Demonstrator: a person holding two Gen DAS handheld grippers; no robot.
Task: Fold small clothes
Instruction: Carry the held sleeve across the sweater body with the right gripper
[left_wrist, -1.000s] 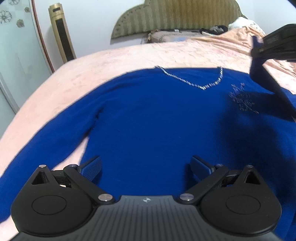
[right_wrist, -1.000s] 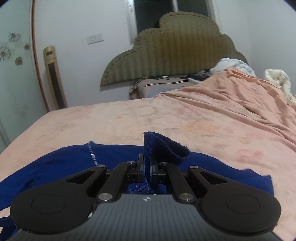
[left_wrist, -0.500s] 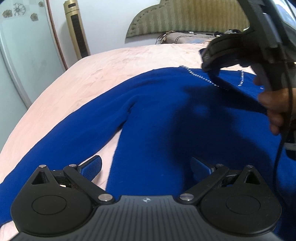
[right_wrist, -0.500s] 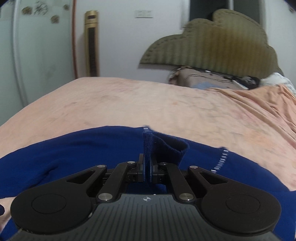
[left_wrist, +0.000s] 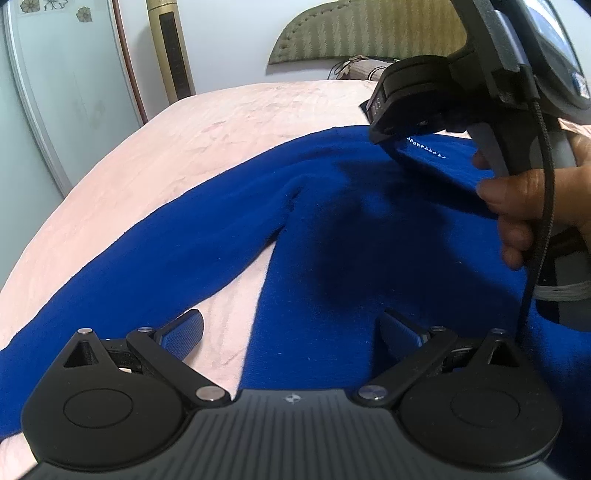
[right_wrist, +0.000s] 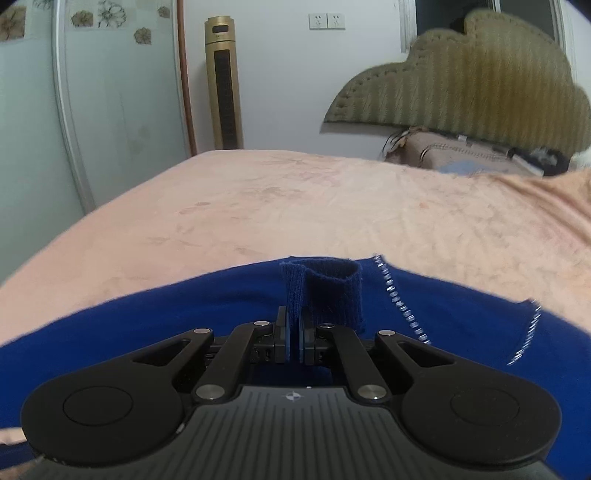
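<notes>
A blue sweater (left_wrist: 369, 229) with a sparkly neckline lies spread on a pink bedspread (left_wrist: 229, 122). Its left sleeve (left_wrist: 147, 266) stretches out to the lower left. My left gripper (left_wrist: 291, 332) is open and empty, low over the sweater's left side near the armpit. My right gripper (right_wrist: 291, 343) is shut on the ribbed cuff (right_wrist: 321, 291) of the right sleeve and holds it over the sweater's chest, left of the neckline (right_wrist: 399, 299). The right gripper and the hand holding it also show in the left wrist view (left_wrist: 461, 103), above the sweater.
The pink bedspread (right_wrist: 332, 206) reaches back to an olive headboard (right_wrist: 472, 88) with pillows and bedding in front of it. A gold tower fan (right_wrist: 223, 81) and a glass wardrobe door (right_wrist: 92, 103) stand at the left past the bed's edge.
My right gripper has carried the sleeve cuff leftward across the sweater's chest. My left gripper has shifted left, toward the left sleeve and armpit, and stays open.
</notes>
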